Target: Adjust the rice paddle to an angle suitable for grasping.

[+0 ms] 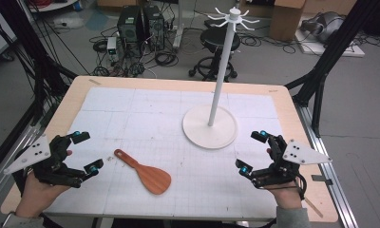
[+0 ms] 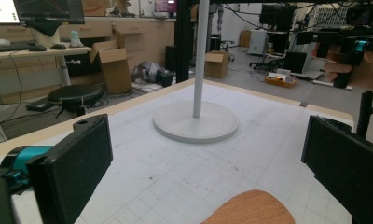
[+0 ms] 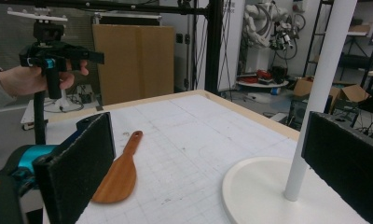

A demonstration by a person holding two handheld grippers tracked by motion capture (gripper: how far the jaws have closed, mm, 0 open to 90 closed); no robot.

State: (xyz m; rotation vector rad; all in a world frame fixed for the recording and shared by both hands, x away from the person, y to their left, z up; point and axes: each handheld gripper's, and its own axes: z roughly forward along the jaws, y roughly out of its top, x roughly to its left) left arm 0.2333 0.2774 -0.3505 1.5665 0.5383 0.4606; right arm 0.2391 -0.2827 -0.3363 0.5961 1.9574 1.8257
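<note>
my left gripper point(image 1: 89, 151) sits at the left edge of the table point(image 1: 292, 109), jaws spread wide with nothing between them. my right gripper point(image 1: 252, 152) is at the right edge, jaws just as wide apart and empty. the wooden spatula point(image 1: 144, 172) lies flat on the white gridded mat point(image 1: 131, 109) between the two grippers, nearer my left one, its handle pointing up-left and its broad blade toward me. in the left gripper view the blade's rounded edge point(image 2: 251, 208) shows low between the jaws, untouched. the white hanger stand point(image 1: 210, 126) rests upright on its round base beyond the spatula, nearer my right gripper; its pole rises to a ring of hooks.
</note>
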